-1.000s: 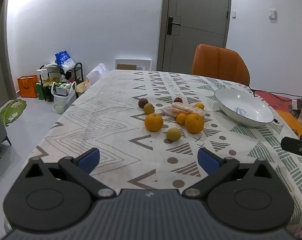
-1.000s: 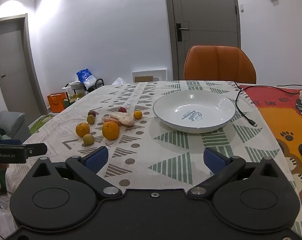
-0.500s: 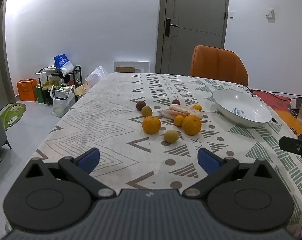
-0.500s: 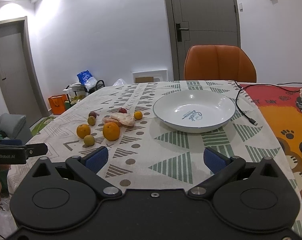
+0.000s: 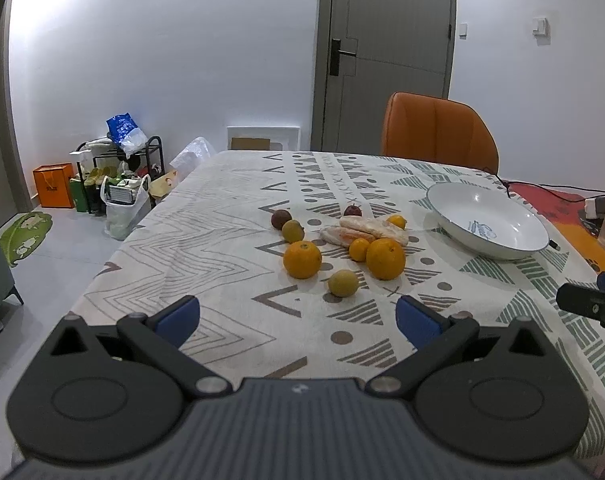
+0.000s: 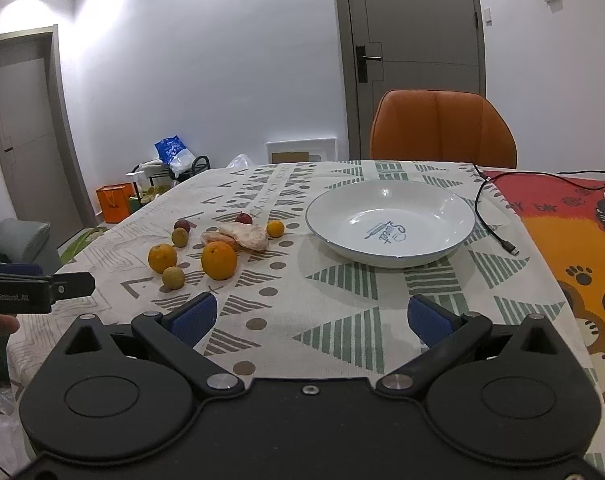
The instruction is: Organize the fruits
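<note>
White walls, gray door (image 6: 412,60), orange chair (image 6: 442,130) behind patterned table (image 6: 342,320). Fruits (image 5: 342,244) piled mid-table, left of empty white bowl (image 6: 390,222). Left gripper (image 5: 298,316) and right gripper (image 6: 310,318) spread wide, holding nothing, above near edge.

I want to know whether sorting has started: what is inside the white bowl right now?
The white bowl holds no fruit; only blue printed lettering shows on its bottom. All fruit, including the two large oranges, lies on the tablecloth to its left. Nothing hides its interior.
</note>
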Motion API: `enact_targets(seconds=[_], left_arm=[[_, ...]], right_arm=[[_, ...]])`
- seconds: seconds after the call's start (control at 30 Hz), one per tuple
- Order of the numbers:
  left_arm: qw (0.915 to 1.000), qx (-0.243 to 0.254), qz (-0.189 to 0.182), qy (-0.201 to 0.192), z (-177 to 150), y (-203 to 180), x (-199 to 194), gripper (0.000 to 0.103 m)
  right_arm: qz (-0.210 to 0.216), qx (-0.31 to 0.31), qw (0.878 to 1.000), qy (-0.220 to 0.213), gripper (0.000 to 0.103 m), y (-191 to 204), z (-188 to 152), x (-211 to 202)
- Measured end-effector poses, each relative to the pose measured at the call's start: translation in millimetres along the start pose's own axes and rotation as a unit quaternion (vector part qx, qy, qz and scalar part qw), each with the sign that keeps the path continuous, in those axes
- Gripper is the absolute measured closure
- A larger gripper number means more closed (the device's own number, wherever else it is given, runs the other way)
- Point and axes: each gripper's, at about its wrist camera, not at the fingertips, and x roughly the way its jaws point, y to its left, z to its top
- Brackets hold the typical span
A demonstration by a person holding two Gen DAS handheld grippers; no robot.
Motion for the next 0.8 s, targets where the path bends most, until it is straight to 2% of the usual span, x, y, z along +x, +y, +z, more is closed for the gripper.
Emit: enact_targets(seconds=[0.27,0.53,0.7,0.8], left_arm=[[0.9998,0.007,-0.012,-0.016,4.3,-7.4,8.2,0.0],[0.9996,0.001,-0.028,-0.009,5.3,-8.6,26.7,0.002],[0.9994,-0.009,-0.034,-0.003,7.2,-6.0,39.2,0.008],[0.9991,-0.014,-0.039,0.005,8.5,-5.3,47.6,0.016]], right_arm=[[0.02,-0.002,1.0,0.005,0.0,-3.2,0.8,13.8],[0.051,0.012,0.998,0.015,0.0,-6.4,3.6,34.3],[0.063,0.006,0.998,0.015,0.0,-4.9,6.0,42.7],[0.063,0.002,0.998,0.011,0.0,-3.5,7.7,47.9]])
